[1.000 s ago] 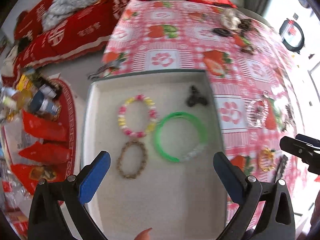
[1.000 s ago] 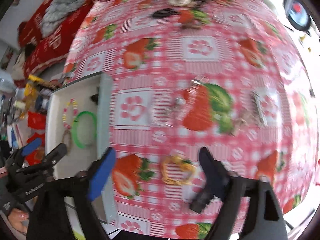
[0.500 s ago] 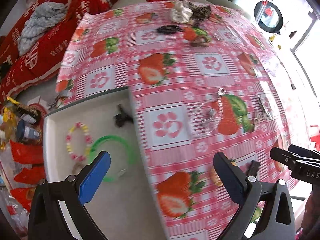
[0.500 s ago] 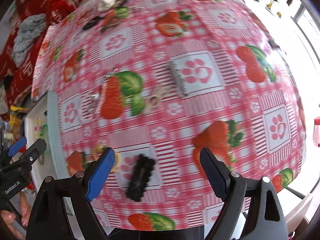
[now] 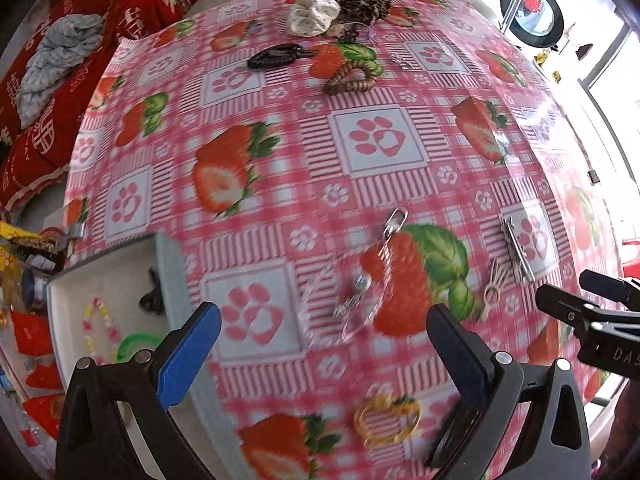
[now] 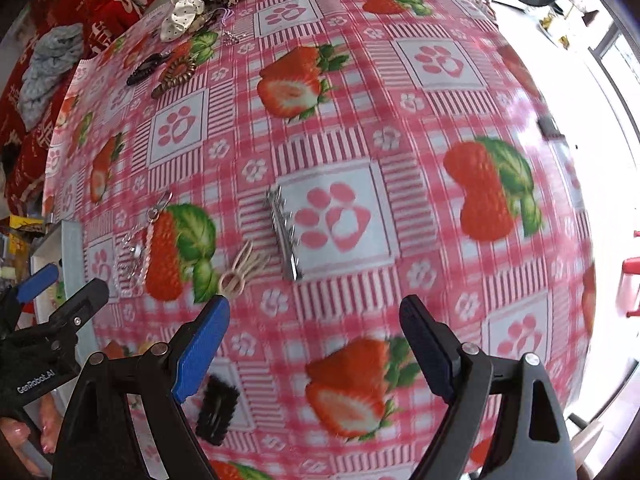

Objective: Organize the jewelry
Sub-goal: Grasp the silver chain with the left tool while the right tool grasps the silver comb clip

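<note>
Left wrist view shows the left gripper [image 5: 324,344] spread wide and empty above the clear beaded bracelet [image 5: 352,292], which lies on the tablecloth well right of the tray [image 5: 172,264]. The right gripper [image 6: 316,344], equally spread and empty, hangs just below the silver comb clip [image 6: 285,236]. Closing on that thin, see-through bracelet risks pinching the slick tablecloth [image 5: 280,152] or nudging it aside.

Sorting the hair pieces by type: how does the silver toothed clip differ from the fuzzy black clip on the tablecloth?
The silver clip is shiny bare metal with a row of teeth; the black clip is matte and fuzzy, with no teeth showing. The silver clip lies further up the cloth, on a paw-print square; the black clip lies at the near edge, by the right gripper's blue finger. Both lie flat, untouched.
</note>
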A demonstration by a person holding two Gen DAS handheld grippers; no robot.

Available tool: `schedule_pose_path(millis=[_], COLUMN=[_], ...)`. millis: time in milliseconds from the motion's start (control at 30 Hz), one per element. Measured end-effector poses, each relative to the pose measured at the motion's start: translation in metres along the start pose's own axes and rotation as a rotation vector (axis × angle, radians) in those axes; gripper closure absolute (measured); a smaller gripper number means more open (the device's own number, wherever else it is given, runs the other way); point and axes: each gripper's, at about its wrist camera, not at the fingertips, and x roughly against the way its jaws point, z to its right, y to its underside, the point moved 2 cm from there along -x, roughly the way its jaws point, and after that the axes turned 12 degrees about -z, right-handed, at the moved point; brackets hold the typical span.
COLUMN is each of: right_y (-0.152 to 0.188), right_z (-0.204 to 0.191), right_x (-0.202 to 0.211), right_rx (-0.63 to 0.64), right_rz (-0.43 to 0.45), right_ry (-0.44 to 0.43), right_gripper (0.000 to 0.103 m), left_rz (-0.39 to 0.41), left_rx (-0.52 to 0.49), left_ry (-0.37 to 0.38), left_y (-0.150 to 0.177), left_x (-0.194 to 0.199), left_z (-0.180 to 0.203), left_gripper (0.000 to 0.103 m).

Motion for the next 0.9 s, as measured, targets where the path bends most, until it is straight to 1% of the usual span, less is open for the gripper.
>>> schedule_pose_path(millis=[67,100,200,233,300,367,400,467,533,700,800,833,867,900], right_y=[-0.008,-0.011,-0.018,-0.020,-0.023,-0.026,-0.028,-0.029,-0.031,-0.037,-0.038,-0.037,-0.036,-0.036], right_z=[0.000,0.000,-0.001,-0.001,-0.002,-0.003,-0.004,-0.006,-0.009,-0.022,-0.032,-0.036,-0.040,-0.043], right_x=[-0.002,-0.003,-0.007,-0.008,-0.010,-0.014,-0.016,-0.018,-0.021,-0.026,-0.029,-0.029,-0.029,-0.029], right_rx=[0.016,0.022,0.035,0.041,0.055,0.068,0.073,0.083,0.097,0.152,0.197,0.218,0.234,0.245], right_rz=[0.001,0.001,0.001,0.001,0.004,0.000,-0.003,-0.005,-0.005,0.011,0.023,0.030,0.033,0.035], right_ry=[0.008,0.008,0.013,0.015,0.022,0.027,0.032,0.038,0.048,0.117,0.183,0.191,0.203,0.209], right_gripper=[0.014,0.014,0.014,0.015,0.019,0.027,0.029,0.036,0.040,0.043,0.051,0.055,0.059,0.062], left_rz=[0.007,0.003,-0.016,-0.016,-0.033,-0.046,-0.050,-0.056,-0.064,-0.068,-0.070,-0.075,-0.081,-0.089], left_rx=[-0.020,-0.031,-0.049,-0.056,-0.081,-0.093,-0.098,-0.101,-0.096,-0.075,-0.066,-0.058,-0.055,-0.054], left_ry=[-0.005,-0.012,-0.009,-0.010,-0.014,-0.020,-0.027,-0.037,-0.030,-0.013,-0.021,-0.018,-0.006,0.027], left_y=[-0.008,-0.012,-0.022,-0.024,-0.029,-0.033,-0.035,-0.038,-0.041,-0.048,-0.048,-0.048,-0.048,-0.048], left_x=[-0.003,-0.006,-0.015,-0.017,-0.025,-0.032,-0.034,-0.038,-0.041,-0.044,-0.044,-0.045,-0.045,-0.044], left_z=[0.006,0.010,0.017,0.019,0.024,0.028,0.029,0.029,0.029,0.028,0.028,0.028,0.029,0.029], left_gripper=[0.001,0.007,0.007,0.013,0.021,0.021,0.021,0.021,0.021,0.021,0.021,0.022,0.025,0.036])
